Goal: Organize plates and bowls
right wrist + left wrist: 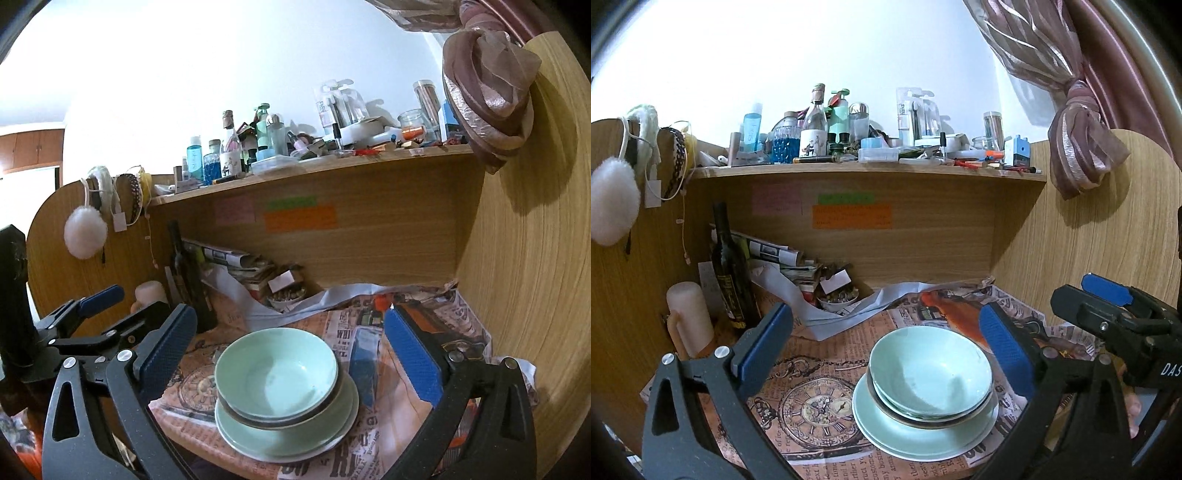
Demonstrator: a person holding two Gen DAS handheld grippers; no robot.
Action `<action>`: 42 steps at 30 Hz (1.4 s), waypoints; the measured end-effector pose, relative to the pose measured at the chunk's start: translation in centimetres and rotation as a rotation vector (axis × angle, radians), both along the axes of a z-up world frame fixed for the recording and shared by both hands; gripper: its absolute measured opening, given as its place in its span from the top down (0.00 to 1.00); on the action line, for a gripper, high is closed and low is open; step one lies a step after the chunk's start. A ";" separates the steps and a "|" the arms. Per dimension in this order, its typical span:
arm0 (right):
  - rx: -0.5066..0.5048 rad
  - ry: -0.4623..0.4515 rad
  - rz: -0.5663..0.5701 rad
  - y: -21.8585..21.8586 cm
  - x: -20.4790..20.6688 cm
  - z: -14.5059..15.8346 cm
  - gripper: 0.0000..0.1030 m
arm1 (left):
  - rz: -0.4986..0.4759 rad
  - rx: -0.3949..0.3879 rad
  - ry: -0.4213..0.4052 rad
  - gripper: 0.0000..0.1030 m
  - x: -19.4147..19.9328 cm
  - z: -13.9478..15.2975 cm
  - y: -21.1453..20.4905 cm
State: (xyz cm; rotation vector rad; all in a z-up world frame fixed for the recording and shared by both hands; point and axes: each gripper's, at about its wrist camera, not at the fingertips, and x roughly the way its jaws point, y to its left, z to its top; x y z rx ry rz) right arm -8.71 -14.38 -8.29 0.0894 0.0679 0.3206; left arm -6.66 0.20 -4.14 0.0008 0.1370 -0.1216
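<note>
On the wooden desk (827,469), which is covered with printed vintage-style newspaper sheets (812,373), a pair of pale green ceramic bowls (931,376) sits nested one inside the other on top of a stack of pale green round plates (905,439). The left gripper (886,350), black-framed with blue pads, has its jaws spread wide with nothing between them, and the stack lies on the desk just beyond and between the two fingers, untouched. The right gripper (291,358), of the same build, is likewise spread wide and empty, with the stack seen between its fingers in the right wrist view. The two grippers hang side by side, each showing at the edge of the other's view. Behind the stack a dark glass wine bottle (729,266) stands upright by the left desk wall, beside a cream pillar candle (689,317) and a heap of folded papers (783,258). The shelf (868,173) above is crowded with bottles and small items.
</note>
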 end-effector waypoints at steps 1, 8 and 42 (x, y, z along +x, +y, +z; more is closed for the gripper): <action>0.001 0.001 0.000 0.0 0.0 0.0 0.01 | -0.001 -0.001 0.001 0.00 0.0 0.0 0.0; -0.008 -0.003 0.001 0.3 -0.2 -0.2 0.01 | -0.003 -0.010 0.015 0.00 0.4 -0.1 0.2; -0.008 0.000 0.005 0.8 -0.4 -0.2 0.01 | -0.002 -0.003 0.011 0.00 0.2 -0.2 -0.1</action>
